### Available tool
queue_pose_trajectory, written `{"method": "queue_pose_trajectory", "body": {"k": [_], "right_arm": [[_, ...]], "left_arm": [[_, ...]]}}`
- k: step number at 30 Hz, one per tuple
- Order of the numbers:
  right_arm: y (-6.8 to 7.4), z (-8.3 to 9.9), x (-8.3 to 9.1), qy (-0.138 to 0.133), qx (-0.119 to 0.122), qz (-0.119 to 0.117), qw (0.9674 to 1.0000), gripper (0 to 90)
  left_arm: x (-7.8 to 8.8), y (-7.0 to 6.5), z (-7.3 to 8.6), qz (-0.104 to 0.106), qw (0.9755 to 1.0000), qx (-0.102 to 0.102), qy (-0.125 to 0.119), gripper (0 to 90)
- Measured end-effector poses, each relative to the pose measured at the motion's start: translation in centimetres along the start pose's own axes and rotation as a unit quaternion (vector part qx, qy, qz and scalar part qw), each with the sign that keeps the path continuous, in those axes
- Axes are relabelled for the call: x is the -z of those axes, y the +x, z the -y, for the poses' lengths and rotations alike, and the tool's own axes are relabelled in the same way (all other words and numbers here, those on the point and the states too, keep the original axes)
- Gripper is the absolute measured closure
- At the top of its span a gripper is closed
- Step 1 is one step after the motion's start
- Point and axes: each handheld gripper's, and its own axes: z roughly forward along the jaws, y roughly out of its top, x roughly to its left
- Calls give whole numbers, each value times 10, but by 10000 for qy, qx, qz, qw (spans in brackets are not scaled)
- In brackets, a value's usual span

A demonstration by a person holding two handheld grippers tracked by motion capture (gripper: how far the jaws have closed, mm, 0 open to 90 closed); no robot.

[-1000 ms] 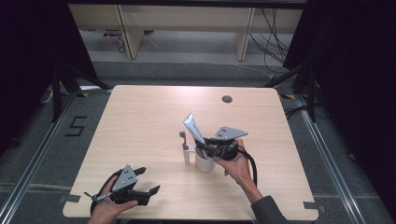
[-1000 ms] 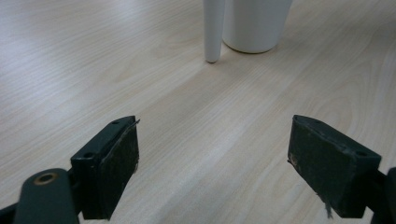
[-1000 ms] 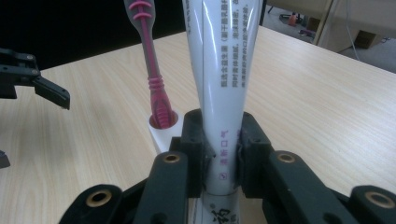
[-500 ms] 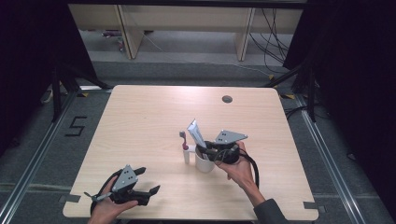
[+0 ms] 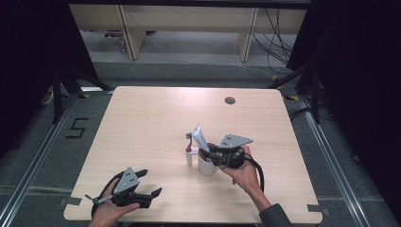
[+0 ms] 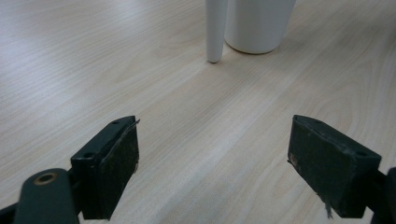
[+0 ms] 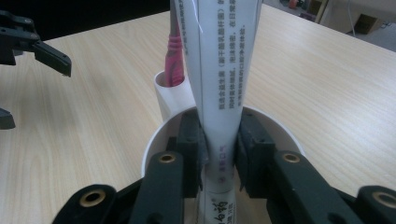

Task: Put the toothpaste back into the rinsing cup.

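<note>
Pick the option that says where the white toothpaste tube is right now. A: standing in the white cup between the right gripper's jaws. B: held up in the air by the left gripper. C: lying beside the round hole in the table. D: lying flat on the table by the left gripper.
A: the right gripper view shows the toothpaste tube standing in the white cup with the right gripper closed around its lower part.

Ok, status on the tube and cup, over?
Right gripper clamps toothpaste tube inside white cup. Left gripper open, clear. Pink toothbrush in side holder; nothing blocking.
</note>
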Motion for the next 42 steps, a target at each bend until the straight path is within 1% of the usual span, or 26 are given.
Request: {"method": "queue_pose_trajectory", "body": {"k": [2, 5, 6, 10, 11, 13, 14, 15, 16, 18, 19, 23, 25, 26, 27, 28, 30, 31, 32, 35, 37, 38, 39, 40, 41, 42], "right_arm": [[-1, 1, 1, -16, 43, 79, 10000, 712], [-2, 3, 2, 41, -7, 45, 10000, 699], [-1, 4, 2, 32, -99, 60, 9999, 693], [-4, 6, 3, 3, 1, 72, 10000, 688], [-4, 6, 4, -9, -61, 147, 9999, 688], [-3, 6, 4, 38, -70, 94, 9999, 685], [-4, 6, 4, -7, 1, 148, 9999, 684], [-3, 7, 5, 28, -102, 82, 9999, 677], [-4, 7, 5, -3, -45, 128, 9999, 675], [-4, 6, 5, 4, -88, 67, 9999, 669], [-4, 6, 6, -46, -6, 104, 9999, 666], [-4, 6, 8, -92, -83, 173, 9998, 649], [-5, 5, 9, -108, -103, 136, 9998, 643], [-5, 5, 9, -161, -78, 196, 9996, 632], [-4, 4, 11, -102, -219, 133, 9996, 621], [-5, 4, 11, -154, -205, 96, 9996, 620], [-4, 2, 14, -148, -258, 195, 9994, 609], [-5, 1, 13, -245, -209, 191, 9993, 603], [-6, 0, 15, -220, -184, 220, 9993, 589], [-7, -1, 17, -244, -343, 155, 9990, 556], [-9, -2, 18, -377, -257, 208, 9987, 540], [-8, -2, 19, -382, -385, 273, 9982, 530], [-10, -3, 21, -304, -396, 209, 9985, 517], [-8, -3, 23, -307, -567, 240, 9976, 502], [-10, -4, 24, -341, -478, 274, 9979, 502], [-11, -4, 23, -426, -482, 212, 9977, 497]], "left_arm": [[0, 0, 0, 1, 10000, 2, 1, 161], [0, 0, 0, 4, 10000, 10, 6, 161], [0, 0, 0, 6, 10000, 1, 10, 161], [0, 0, 0, 2, 10000, 0, 19, 161], [-1, 0, 0, 10, 10000, 2, 9, 161], [0, 0, 0, -1, 10000, 20, -3, 161], [0, 0, 0, -24, 10000, 25, 8, 161], [0, 1, 0, -39, 10000, -2, 20, 161], [0, 1, 0, -33, 10000, -1, 29, 161], [0, 0, 0, -28, 10000, 17, 7, 160], [0, 0, 0, -29, 10000, 15, 9, 161], [0, 1, 0, -31, 10000, 13, 9, 161], [0, 1, 0, -33, 10000, 19, 10, 161], [0, 1, 0, -30, 10000, 19, 9, 160], [-1, 0, 1, -8, 10000, 31, -8, 161], [-1, 0, 1, -2, 10000, 24, 0, 161], [-1, 0, 1, 5, 10000, 17, 0, 161], [-1, 0, 1, 5, 10000, 19, 1, 161], [-1, 0, 1, 8, 10000, 22, -1, 161], [-2, 0, 1, 2, 10000, 76, -60, 161], [-2, 1, 1, -4, 10000, 73, -60, 161], [-2, 1, 1, 2, 9999, 76, -65, 161], [0, 2, 1, -14, 10000, 14, 28, 161], [-1, 2, 1, -28, 10000, 2, 37, 161], [-1, 2, 1, -14, 10000, 37, 27, 161], [-1, 1, 1, -10, 10000, 50, 17, 161]]}}
